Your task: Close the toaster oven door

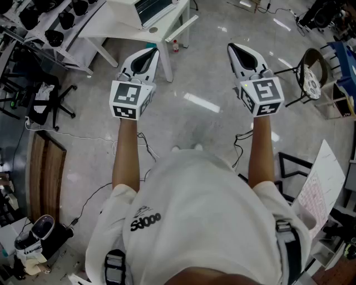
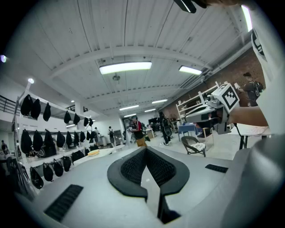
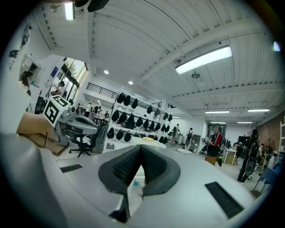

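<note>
White shirt (image 1: 194, 222), nearest: print reads roughly "SJ000". Left white hand-held gripper (image 1: 151, 51) and right white hand-held gripper (image 1: 233, 47): jaws pressed together, empty, above grey floor (image 1: 200, 100). Beyond both, well apart: white glass-fronted box (image 1: 153, 10), apparently the toaster oven, on white table (image 1: 111, 23).

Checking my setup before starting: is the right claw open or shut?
Shut. In the right gripper view the right claw has its two tips pressed together, with nothing between them.

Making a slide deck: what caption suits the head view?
Person holds left gripper and right gripper, both shut and empty, above a grey floor near a white table.
</note>
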A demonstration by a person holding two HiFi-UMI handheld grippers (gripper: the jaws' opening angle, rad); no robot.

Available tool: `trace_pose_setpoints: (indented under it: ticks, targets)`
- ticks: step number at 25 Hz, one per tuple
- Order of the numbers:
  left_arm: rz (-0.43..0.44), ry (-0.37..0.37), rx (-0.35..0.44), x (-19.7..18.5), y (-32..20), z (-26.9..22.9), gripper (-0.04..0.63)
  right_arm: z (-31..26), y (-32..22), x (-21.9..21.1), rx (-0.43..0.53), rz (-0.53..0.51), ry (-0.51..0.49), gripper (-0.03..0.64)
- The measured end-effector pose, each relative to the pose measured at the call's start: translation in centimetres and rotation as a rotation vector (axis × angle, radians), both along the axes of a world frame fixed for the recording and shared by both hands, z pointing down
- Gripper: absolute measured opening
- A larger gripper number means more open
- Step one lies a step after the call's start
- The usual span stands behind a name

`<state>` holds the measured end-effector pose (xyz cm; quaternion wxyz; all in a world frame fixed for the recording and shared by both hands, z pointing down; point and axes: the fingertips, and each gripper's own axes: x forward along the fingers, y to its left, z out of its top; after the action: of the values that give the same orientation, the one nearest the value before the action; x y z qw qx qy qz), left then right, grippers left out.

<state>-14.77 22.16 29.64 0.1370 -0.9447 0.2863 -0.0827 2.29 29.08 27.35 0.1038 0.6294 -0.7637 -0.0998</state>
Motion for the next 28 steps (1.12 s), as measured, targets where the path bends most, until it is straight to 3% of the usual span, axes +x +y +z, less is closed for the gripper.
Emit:
trace_pose_setpoints:
  ticks: [8,16,22,28]
  targets:
    - [-0.019,-0.009,-0.014,2.7,-0.2,1.2,0.018,0.1,-0.8,3.1,0.02,-0.044,-0.091,0.009]
    - [-0.047,0.006,-0.085,4.4,-4.4,3.6,0.018,2.6,-5.2,4.7,-0.039,-0.087,-0.081,0.009]
    - [-0.047,-0.006,-0.108,7.0,-12.5,6.0,0.018,5.1,-12.4,7.4,-0.079,-0.051,-0.042,0.009]
    - [-0.016,-0.028,-0.117,8.8,-25.0,6.7,0.018,5.1,-23.9,8.6,-0.089,-0.029,-0.041,0.009]
